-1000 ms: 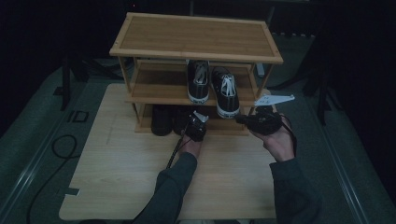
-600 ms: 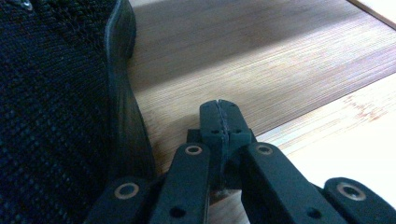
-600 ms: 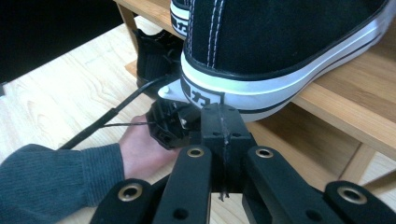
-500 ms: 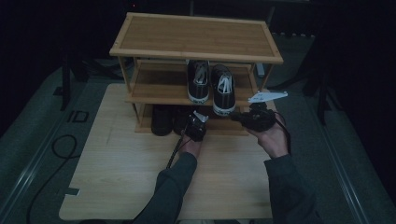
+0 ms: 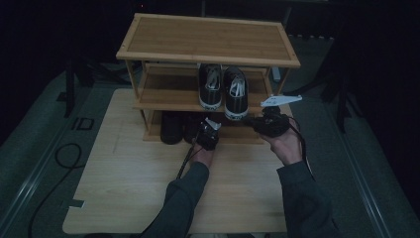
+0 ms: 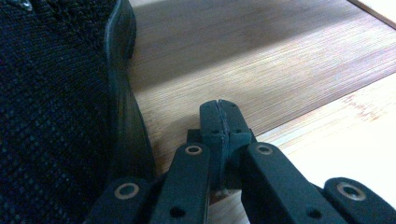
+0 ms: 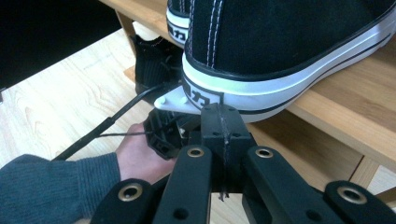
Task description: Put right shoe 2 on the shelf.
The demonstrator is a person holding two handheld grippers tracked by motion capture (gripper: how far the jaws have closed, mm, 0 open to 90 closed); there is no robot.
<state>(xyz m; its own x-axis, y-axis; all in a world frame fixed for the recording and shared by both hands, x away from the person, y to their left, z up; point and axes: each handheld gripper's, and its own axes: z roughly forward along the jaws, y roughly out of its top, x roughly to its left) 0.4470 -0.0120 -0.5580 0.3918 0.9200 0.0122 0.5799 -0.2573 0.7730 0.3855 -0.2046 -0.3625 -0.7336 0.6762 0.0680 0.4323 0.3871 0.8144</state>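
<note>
Hold the right claw (image 7: 220, 109) clenched and empty, as now, tips at the white heel band of the near sneaker (image 7: 280, 46) just ahead and above; cannot tell whether touching. Looks like a nudging step, with that heel seemingly overhanging the edge of the middle shelf (image 7: 327, 107). Push straight ahead along the sole, low on the rubber, not on the soft canvas higher up. Press slowly and squarely, to avoid swinging the toe into the second sneaker (image 5: 210, 87) close at its side. Avoid lifting under the heel and tipping the shoe. Leave the left claw (image 6: 219, 105), likewise clenched on nothing, low over the bottom shelf (image 6: 243, 60), with the black mesh shoe (image 6: 51, 116) just to its left, clear of the jaws.
</note>
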